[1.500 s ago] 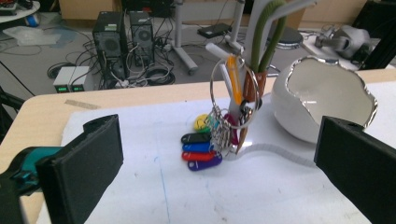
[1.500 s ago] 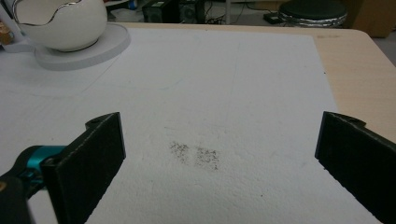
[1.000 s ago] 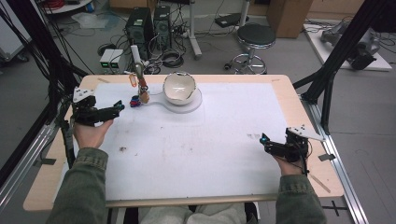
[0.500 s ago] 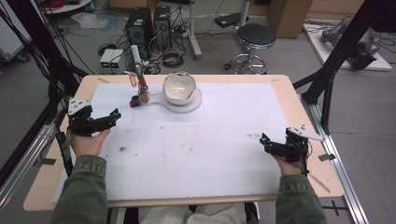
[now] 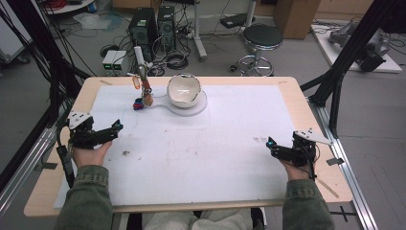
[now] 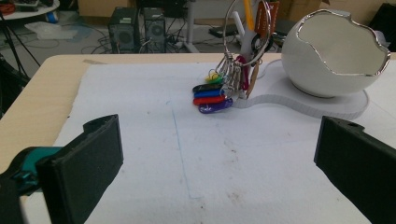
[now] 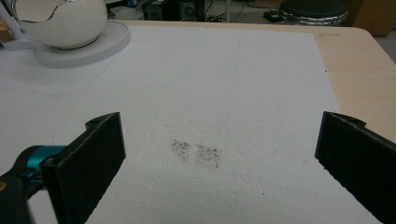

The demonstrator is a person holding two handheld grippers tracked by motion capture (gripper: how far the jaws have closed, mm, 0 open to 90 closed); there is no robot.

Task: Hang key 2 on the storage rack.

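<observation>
We hold the left gripper (image 5: 112,129) near the counter's (image 5: 306,112) left edge, jaws wide apart and empty, facing the bunch of keys (image 6: 219,91) hanging at the far side beside the egg-shaped white bowl (image 6: 334,53); our right gripper (image 5: 274,143), also spread, rests near right

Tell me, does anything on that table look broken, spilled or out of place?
The white bowl has a jagged, eggshell-like rim, though its even silver edging suggests design, not damage. Dark smudges mark the white mat near the right gripper.
</observation>
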